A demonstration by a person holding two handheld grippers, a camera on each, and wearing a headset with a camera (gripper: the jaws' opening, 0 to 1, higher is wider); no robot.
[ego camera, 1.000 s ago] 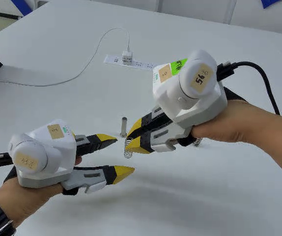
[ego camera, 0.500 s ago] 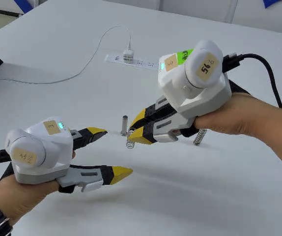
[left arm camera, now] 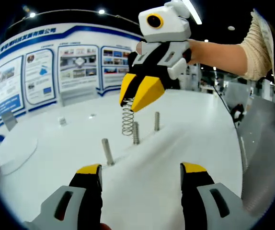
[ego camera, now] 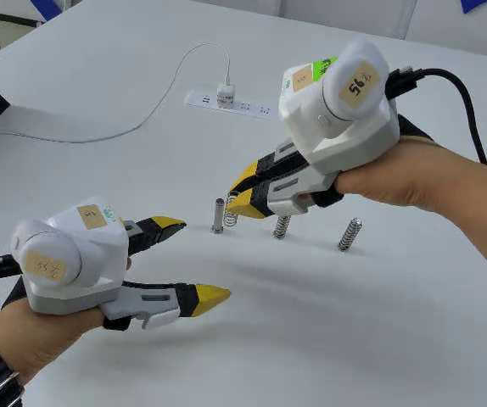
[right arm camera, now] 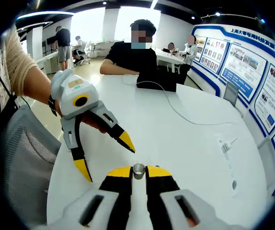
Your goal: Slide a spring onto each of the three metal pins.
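One short grey metal pin [ego camera: 218,214] standing bare on the white tabletop [ego camera: 328,339]; to its right, a middle upright coil [ego camera: 282,225] and a far upright coil [ego camera: 349,234], apparently already sleeved over the other two pins, though hard to confirm from here. Judged as the last of three threadings, at the approach stage. Pinched by its top end between the pressed-together yellow tips of the right gripper [ego camera: 236,200]: a small steel wire spring [ego camera: 231,219], hanging just beside the bare pin rather than over it, height against the pin top hard to judge. Seen end-on between those same tips in the right gripper view. Left gripper [ego camera: 199,259] held low and nearer the body, yellow-tipped jaws spread wide, nothing between them. Next, probably: shifting the spring sideways to bring its open lower end square above the pin, keeping it vertical, then lowering and letting go. Worth watching for the coil snagging on the pin's rim.
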